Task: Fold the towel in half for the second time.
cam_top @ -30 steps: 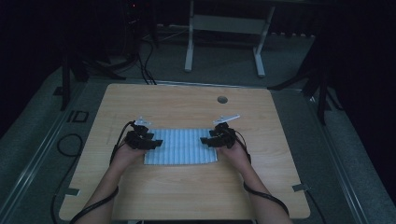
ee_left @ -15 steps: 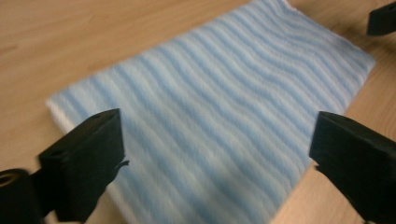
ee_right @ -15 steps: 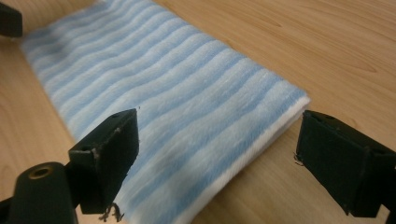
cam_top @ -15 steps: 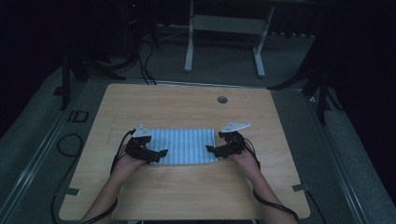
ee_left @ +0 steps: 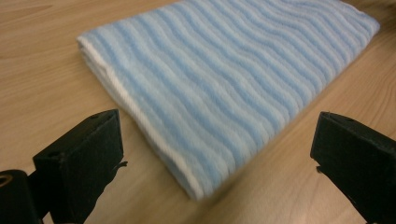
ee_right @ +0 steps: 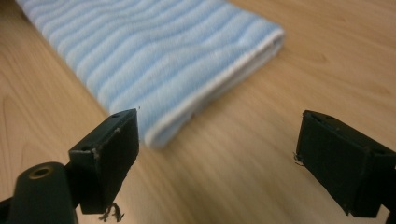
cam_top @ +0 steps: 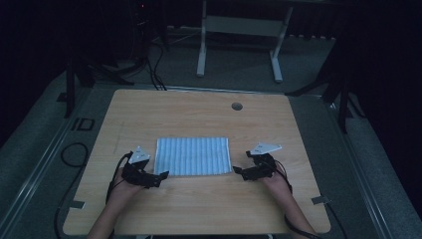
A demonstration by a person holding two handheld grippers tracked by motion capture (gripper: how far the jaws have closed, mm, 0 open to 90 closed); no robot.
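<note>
the left gripper has its two black jaws standing wide apart, having just been opening, with nothing pinched between them; the near corner of the folded blue-and-white striped towel lies just ahead of the gap, not touched by either jaw. the right gripper is likewise released, its jaws just opened wide and bare wood between them, the towel's other near corner lying just in front of its left jaw.

in the high view the left gripper sits at the towel's near left corner and the right gripper at its near right corner, each just off the cloth. the towel lies flat, folded into a rectangle, about the middle of the wooden table. no label or print can be read on the towel. a round grommet hole sits near the table's far edge. on the floor left of the table, the marking "id" can be read.
</note>
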